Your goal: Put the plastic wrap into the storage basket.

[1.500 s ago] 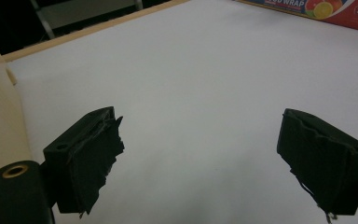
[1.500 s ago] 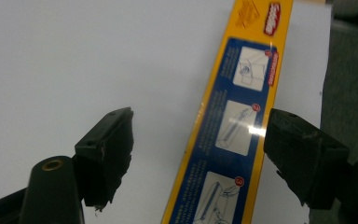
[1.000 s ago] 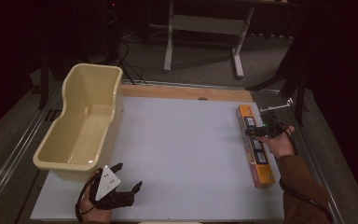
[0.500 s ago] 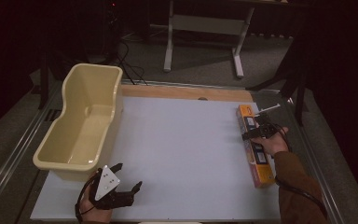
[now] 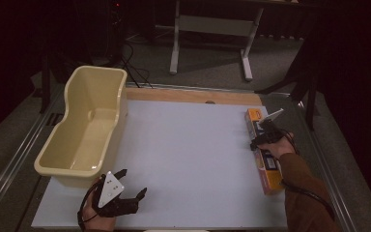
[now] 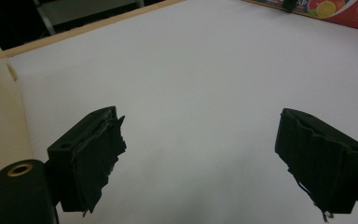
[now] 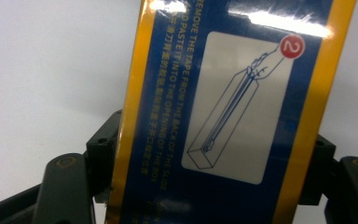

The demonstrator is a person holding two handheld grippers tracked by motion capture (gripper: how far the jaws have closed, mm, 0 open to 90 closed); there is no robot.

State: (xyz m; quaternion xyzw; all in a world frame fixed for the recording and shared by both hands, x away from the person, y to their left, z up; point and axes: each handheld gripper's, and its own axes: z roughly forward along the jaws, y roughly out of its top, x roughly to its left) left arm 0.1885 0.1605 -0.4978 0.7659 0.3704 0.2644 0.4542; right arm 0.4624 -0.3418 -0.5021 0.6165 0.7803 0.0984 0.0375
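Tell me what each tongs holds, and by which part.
Right tongs: jaws straddle the long orange-and-blue box across its width, near its far half; whether they grip it cannot be told. Left tongs: open, holding nothing.

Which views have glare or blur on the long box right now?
Right gripper view: white glare streaks cross the top of the box, print slightly soft. High view: dim, box small but readable. Left gripper view: fingers blurred close up.

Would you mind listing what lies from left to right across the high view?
Cream tub → left gripper, open above the white table top → right gripper, jaws either side of the long orange box.
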